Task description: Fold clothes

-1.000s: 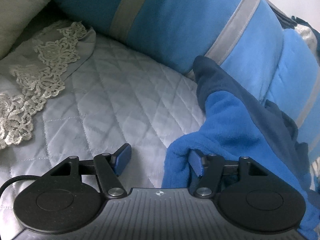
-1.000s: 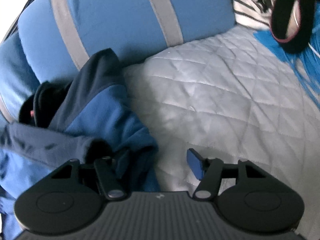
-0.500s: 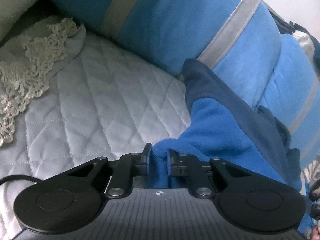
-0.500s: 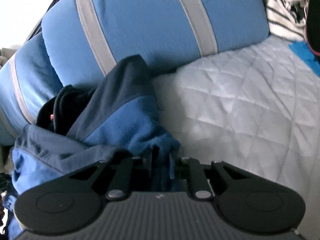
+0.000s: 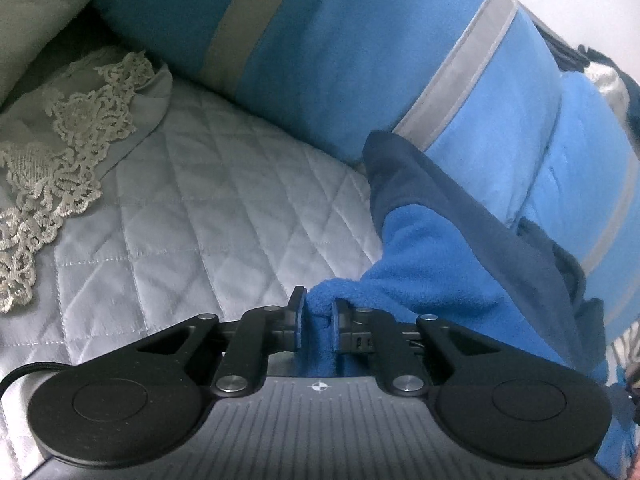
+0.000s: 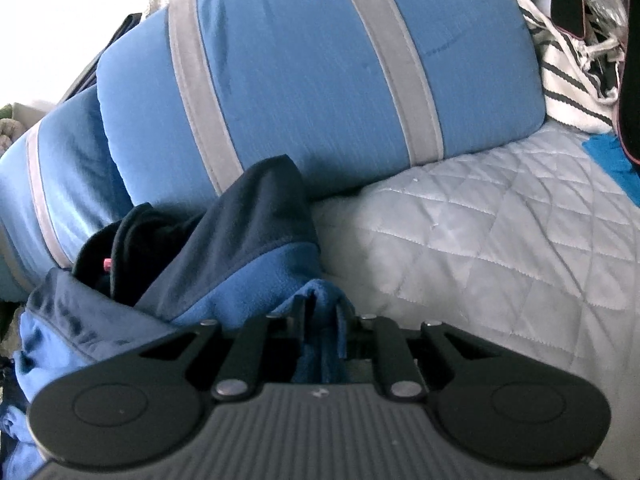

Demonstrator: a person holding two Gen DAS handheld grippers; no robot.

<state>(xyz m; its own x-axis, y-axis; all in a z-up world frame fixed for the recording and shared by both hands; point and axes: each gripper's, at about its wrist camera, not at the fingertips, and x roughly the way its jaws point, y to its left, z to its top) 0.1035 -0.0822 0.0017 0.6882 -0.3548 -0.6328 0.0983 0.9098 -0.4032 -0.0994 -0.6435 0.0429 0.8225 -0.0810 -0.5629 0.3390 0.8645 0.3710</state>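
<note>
A blue fleece garment (image 5: 448, 264) with navy panels lies bunched on the quilted bed, leaning against a blue pillow. My left gripper (image 5: 318, 308) is shut on a fold of its bright blue edge, low in the left wrist view. In the right wrist view the same fleece garment (image 6: 248, 256) heaps at lower left, and my right gripper (image 6: 324, 312) is shut on another blue fold of it. A dark inner piece (image 6: 136, 236) with a small pink spot shows inside the heap.
Grey quilted bedcover (image 5: 208, 208) spreads left of the garment, and the same bedcover (image 6: 500, 232) spreads right of it. Blue pillows with grey stripes (image 6: 340, 80) line the back. A lace-edged cushion (image 5: 68, 148) lies at left. Striped cloth (image 6: 572, 80) and a dark strap (image 6: 568, 0) sit at far right.
Both grippers went from open beside the fleece to shut on folds of it. The right view has swung, bringing the pillows more to the centre.
</note>
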